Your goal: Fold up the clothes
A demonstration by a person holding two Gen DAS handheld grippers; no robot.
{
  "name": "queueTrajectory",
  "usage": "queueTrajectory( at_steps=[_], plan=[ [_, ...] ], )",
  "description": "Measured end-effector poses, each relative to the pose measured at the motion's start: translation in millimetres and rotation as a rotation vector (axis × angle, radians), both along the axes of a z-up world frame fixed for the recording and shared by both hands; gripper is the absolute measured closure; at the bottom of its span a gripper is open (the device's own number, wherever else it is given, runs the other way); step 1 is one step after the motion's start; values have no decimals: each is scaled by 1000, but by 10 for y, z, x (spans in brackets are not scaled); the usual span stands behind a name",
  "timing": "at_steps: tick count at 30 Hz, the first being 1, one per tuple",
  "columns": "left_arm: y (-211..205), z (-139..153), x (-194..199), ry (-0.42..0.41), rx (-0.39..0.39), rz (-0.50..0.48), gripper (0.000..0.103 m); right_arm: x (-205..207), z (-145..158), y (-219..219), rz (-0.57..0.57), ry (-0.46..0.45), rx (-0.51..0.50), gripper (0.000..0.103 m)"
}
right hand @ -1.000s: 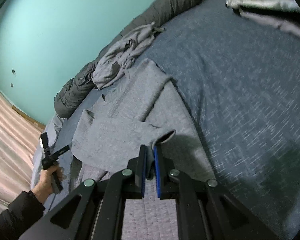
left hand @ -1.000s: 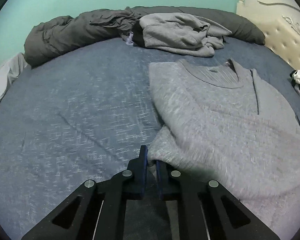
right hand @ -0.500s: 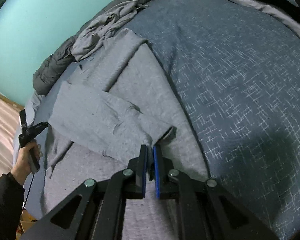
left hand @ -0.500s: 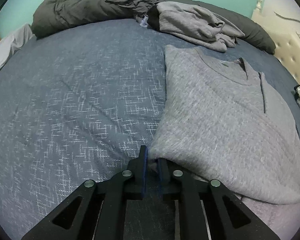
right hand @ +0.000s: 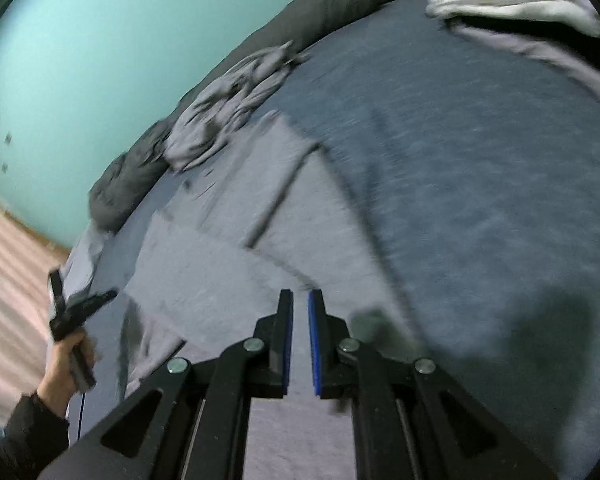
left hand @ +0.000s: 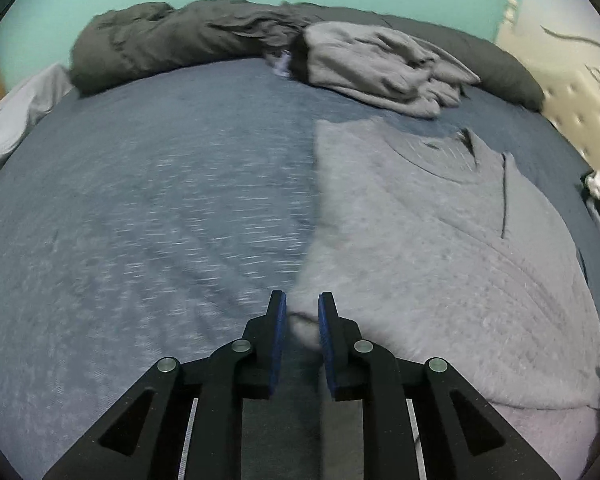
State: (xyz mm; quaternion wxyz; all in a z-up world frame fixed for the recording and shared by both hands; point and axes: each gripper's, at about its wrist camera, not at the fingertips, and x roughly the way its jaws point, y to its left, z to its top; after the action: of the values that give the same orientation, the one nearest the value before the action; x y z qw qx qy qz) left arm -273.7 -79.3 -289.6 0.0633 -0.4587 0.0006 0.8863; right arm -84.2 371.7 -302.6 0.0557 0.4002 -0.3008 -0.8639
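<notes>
The left gripper (left hand: pixel 302 316), its jaws just eased apart, straddles the grey sweater's (left hand: pixel 440 248) folded edge at six o'clock without pinching it. The right gripper (right hand: pixel 300 312) looks nearly closed (nothing visibly clamped). Dragging either away could snag and undo the fold.

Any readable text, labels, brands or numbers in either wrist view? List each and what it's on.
None readable.
Grey sweater: dark neck tag, blurred, no legible text.
Crumpled grey garment: a pale patch beside it, too blurred to read.
Bedspread and gripper fingers: no markings visible.
</notes>
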Motion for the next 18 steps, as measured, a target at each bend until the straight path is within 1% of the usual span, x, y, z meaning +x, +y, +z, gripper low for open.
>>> queueTrajectory(
  at_steps=[2,4,6,9,11,12,13,14,15,16,18],
  plan=[
    [24,-121,-74,-33,-1,8,85,-117,-98,-139,50,-12,6,96],
    [19,-269,-138,-68,2,24,85,-225,-247,-243,85,-55,26,96],
    [-10,-339,-145,-76,19,27,85,-273,-411,-235,74,-112,41,96],
    [-47,-231,-84,-63,32,34,84,-294,-522,-157,63,-143,-5,96],
    [-107,-109,4,-53,52,46,81,-293,-465,-120,48,-129,-6,96],
    [-137,-47,74,-59,65,48,77,-293,-436,-102,40,-123,-6,96],
    [-159,-17,164,-82,85,44,68,-292,-407,-84,32,-116,-6,96],
    [-182,14,253,-106,105,39,63,-275,-387,-74,24,-112,-16,96],
    [-200,45,342,-127,122,34,57,-263,-339,-40,29,-110,-30,93],
    [-198,79,428,-135,122,24,57,-250,-291,-5,35,-107,-44,90],
    [-192,153,654,-149,111,2,57,-226,-194,64,46,-102,-72,70]
  ],
)
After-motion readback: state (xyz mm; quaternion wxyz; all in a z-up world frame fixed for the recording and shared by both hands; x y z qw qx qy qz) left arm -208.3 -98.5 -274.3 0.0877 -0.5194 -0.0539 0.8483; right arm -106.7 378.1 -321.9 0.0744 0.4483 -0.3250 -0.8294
